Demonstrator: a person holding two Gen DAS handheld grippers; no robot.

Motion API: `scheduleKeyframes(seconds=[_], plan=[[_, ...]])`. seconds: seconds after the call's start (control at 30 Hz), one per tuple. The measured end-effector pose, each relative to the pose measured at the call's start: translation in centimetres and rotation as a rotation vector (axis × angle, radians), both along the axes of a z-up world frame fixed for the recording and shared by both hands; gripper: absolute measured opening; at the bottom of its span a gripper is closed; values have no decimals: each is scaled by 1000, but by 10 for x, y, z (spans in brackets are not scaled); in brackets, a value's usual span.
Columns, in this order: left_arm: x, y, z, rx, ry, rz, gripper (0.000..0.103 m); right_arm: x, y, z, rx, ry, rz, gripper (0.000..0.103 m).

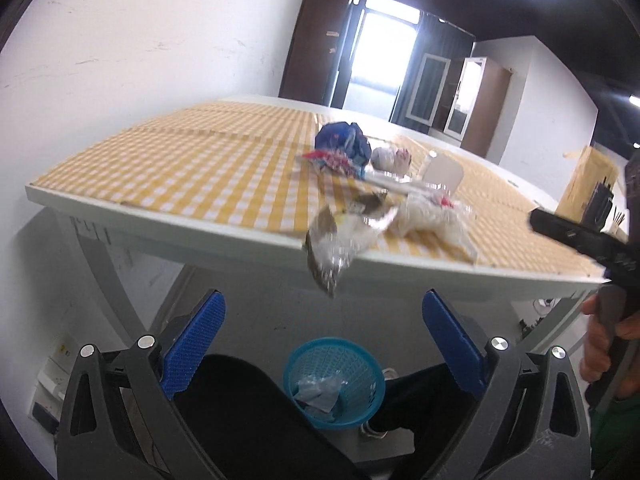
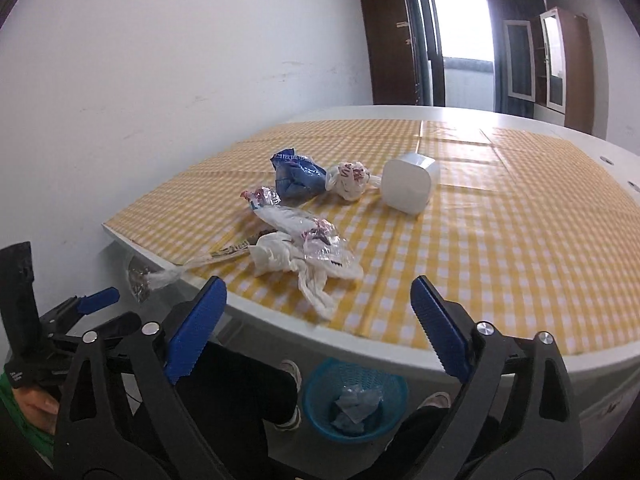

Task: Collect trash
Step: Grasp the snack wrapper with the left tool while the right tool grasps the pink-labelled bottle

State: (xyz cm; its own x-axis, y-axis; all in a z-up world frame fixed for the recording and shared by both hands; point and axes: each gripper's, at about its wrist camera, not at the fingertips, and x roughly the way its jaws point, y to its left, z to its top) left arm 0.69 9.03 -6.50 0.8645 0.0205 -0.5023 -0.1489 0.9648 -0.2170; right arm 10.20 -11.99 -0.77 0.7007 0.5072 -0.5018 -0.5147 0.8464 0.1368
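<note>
Several pieces of trash lie on a yellow checked table (image 1: 168, 160): a blue wrapper (image 2: 296, 176), a crumpled white ball (image 2: 350, 180), a clear wrapper (image 2: 304, 232) and a white tissue (image 2: 288, 260). A clear plastic wrapper (image 1: 332, 252) hangs over the table's front edge, blurred; it also shows in the right wrist view (image 2: 148, 276). A blue basket (image 1: 334, 384) with some trash in it stands on the floor below; it also shows in the right wrist view (image 2: 354, 398). My left gripper (image 1: 324, 344) is open and empty, below the table edge, above the basket. My right gripper (image 2: 318, 332) is open and empty at the table's front edge.
A white box-like object (image 2: 408, 186) lies on the table behind the trash. A white wall is to the left. The person's dark-clad legs (image 1: 240, 412) flank the basket. Cabinets and a bright doorway (image 2: 460, 40) are at the back.
</note>
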Motion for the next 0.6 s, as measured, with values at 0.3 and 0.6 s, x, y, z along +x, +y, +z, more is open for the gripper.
scheduleKeyframes(seconds=[0.3,0.6], plan=[[22,7,3,-8,7,4,92,41,30,-10,-49,50,20,72],[41,11,-3,2,31,-6,53,71,34,-22,-19,119,30,35]])
